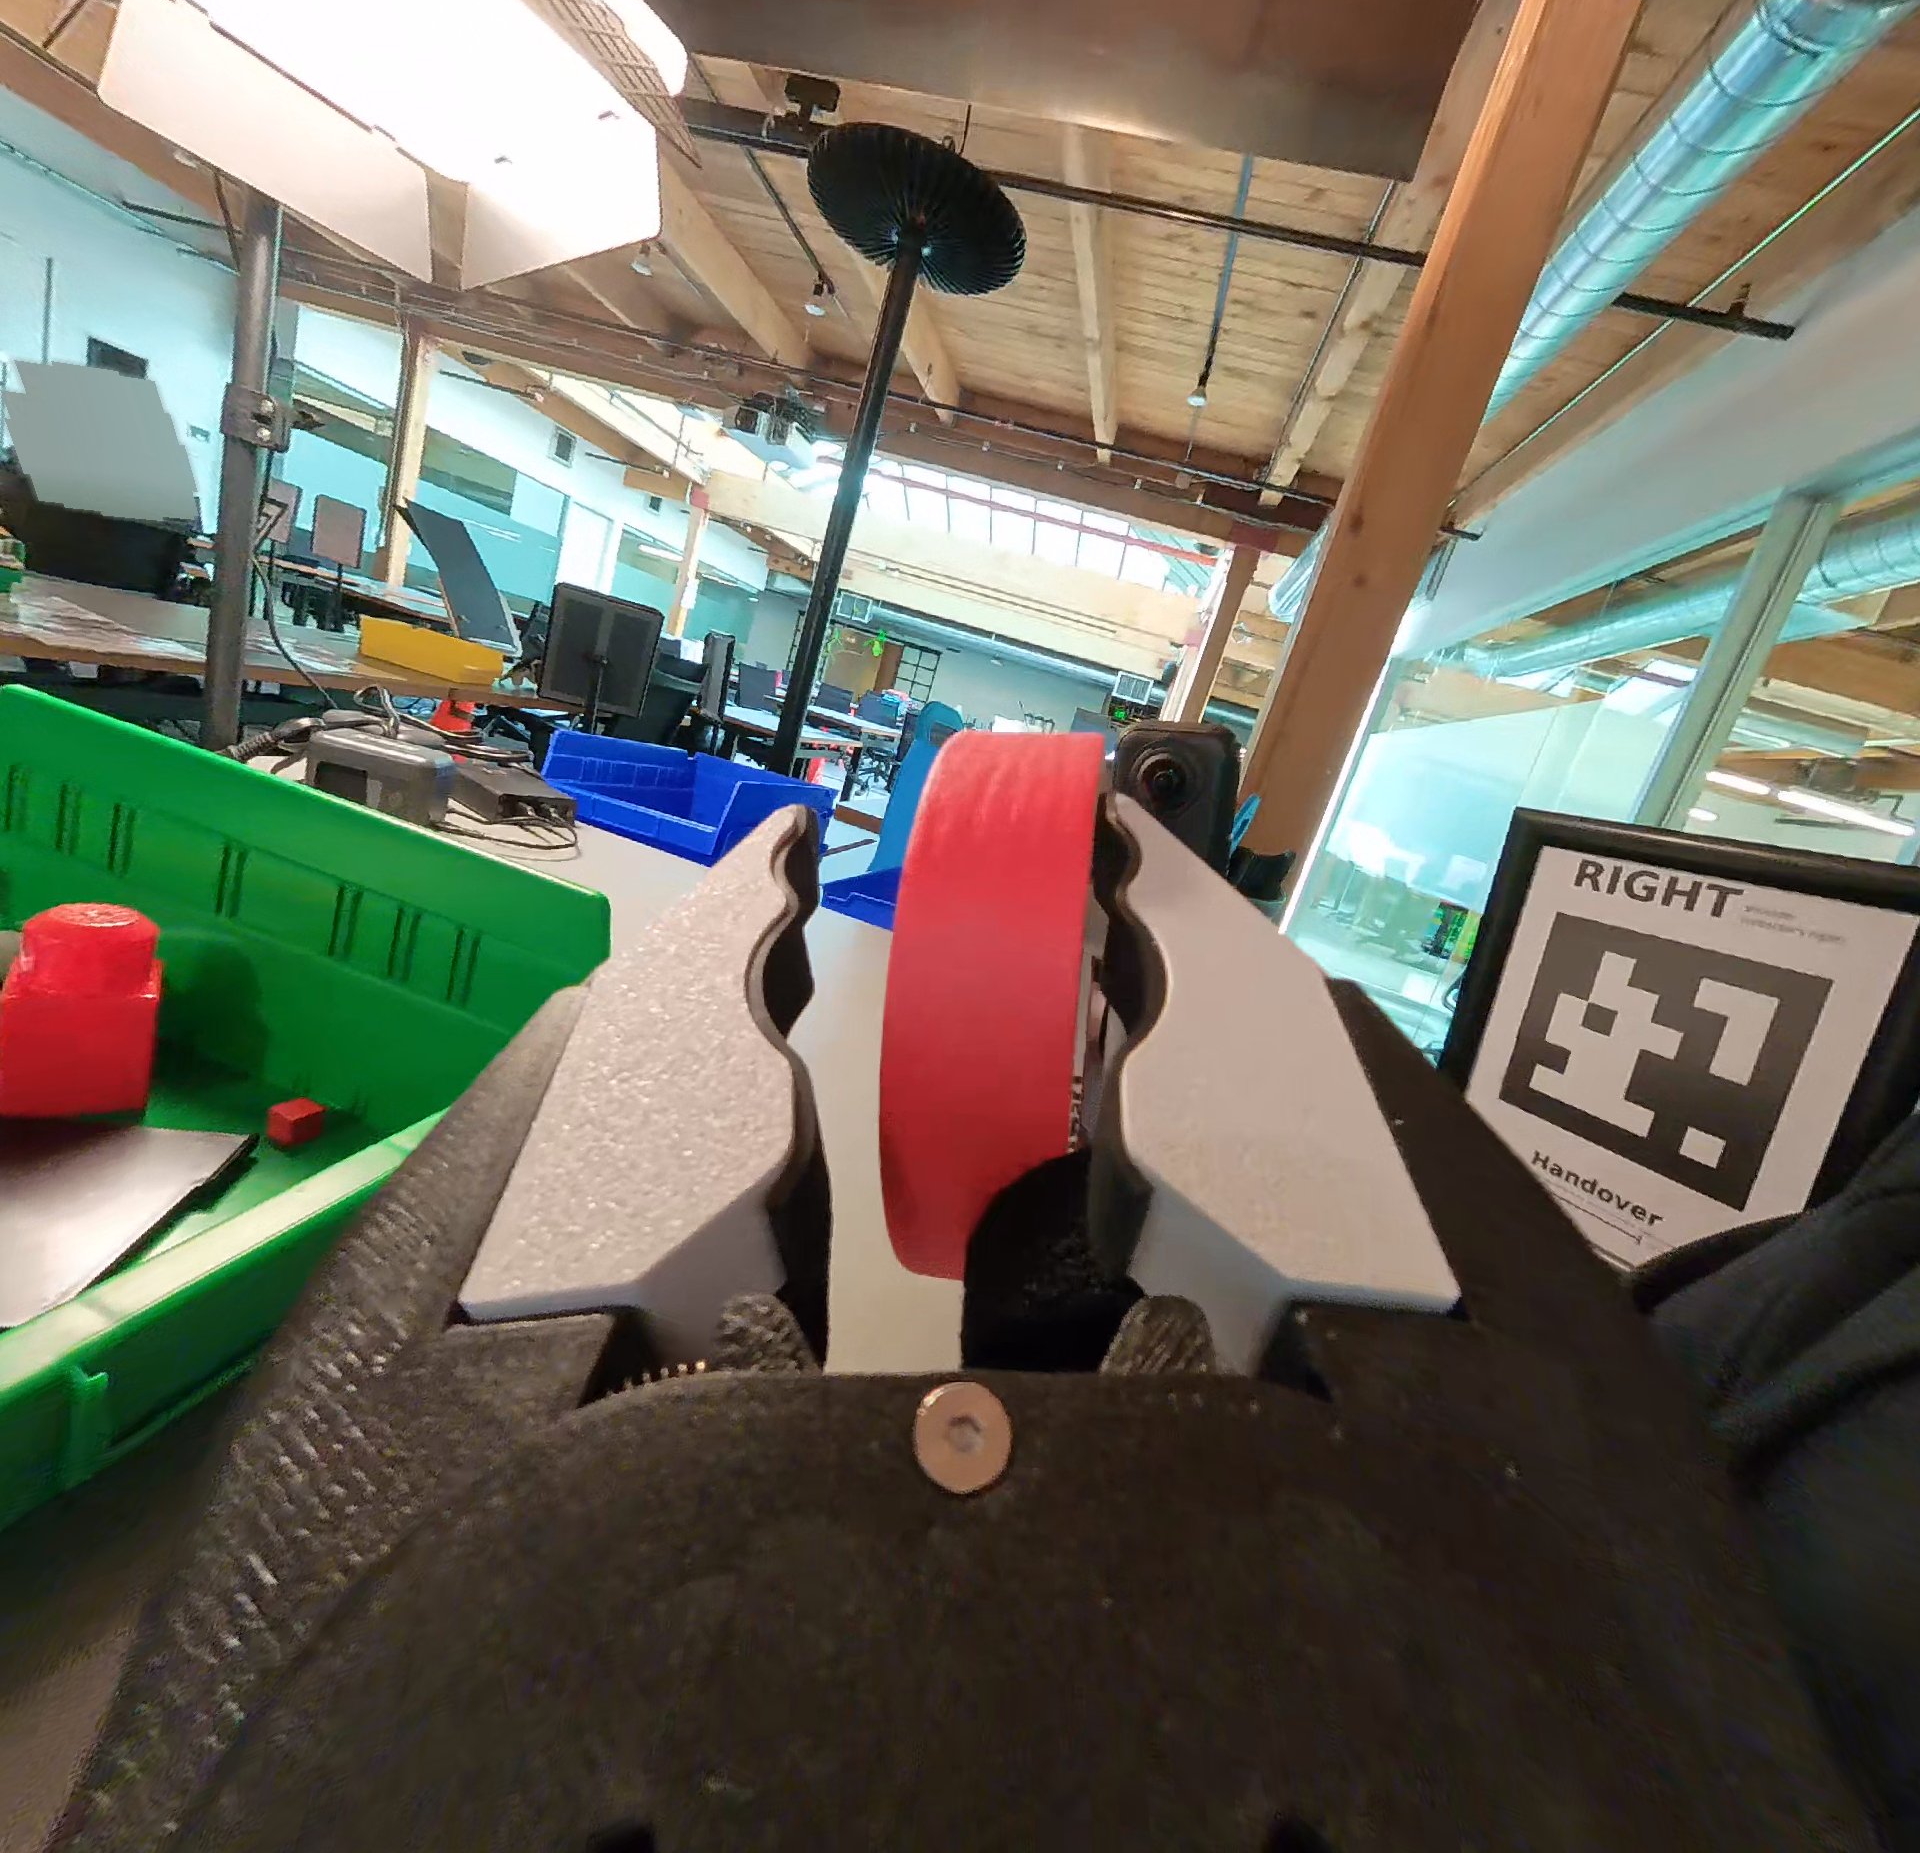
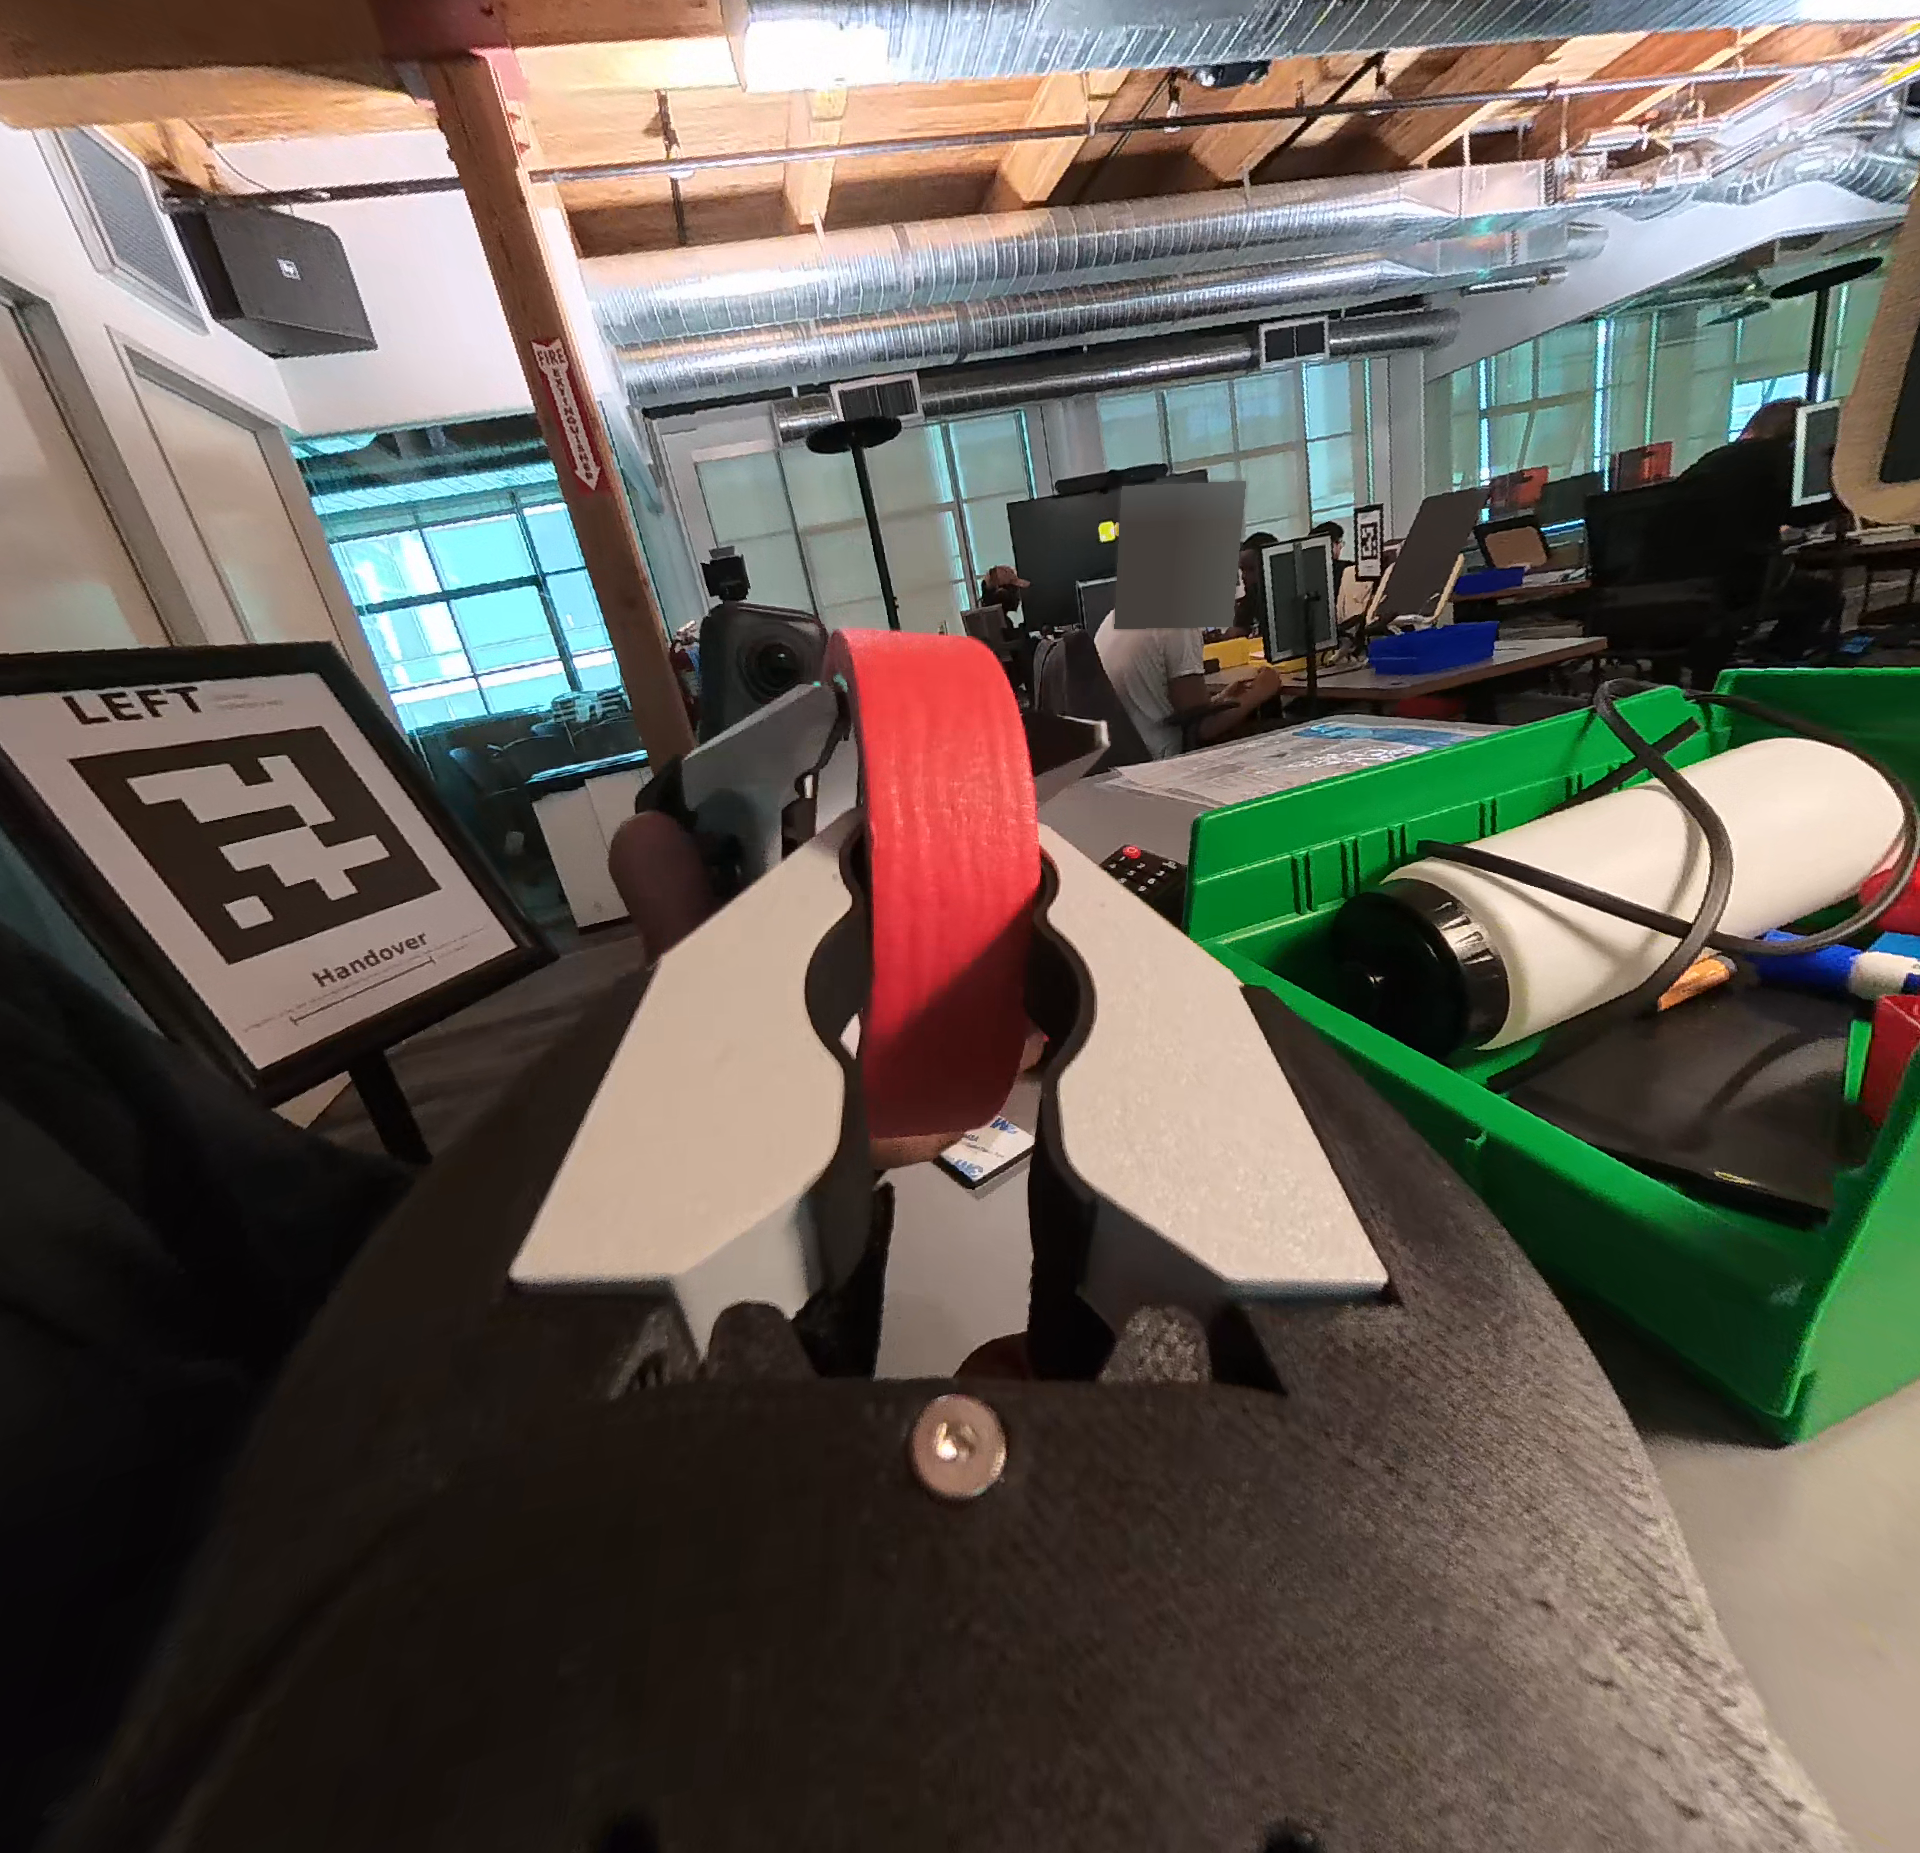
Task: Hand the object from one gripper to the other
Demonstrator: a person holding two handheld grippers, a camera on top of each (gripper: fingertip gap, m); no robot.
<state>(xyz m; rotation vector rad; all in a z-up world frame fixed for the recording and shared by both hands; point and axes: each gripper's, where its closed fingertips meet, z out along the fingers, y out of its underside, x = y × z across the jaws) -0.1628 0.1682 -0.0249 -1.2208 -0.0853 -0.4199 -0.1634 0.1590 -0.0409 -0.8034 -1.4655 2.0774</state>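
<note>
Right wrist view: right gripper clamps red tape roll, roll edge-on, upright, mid-air above table. Left gripper jaws spread wide around roll w/ a gap on its left finger side, not gripping yet; left must close next

I see a plain red tape roll between my left gripper's pale grey fingers. The bin is bright green, a red block inside. A black-framed sign shows a black-and-white square pattern.
</note>
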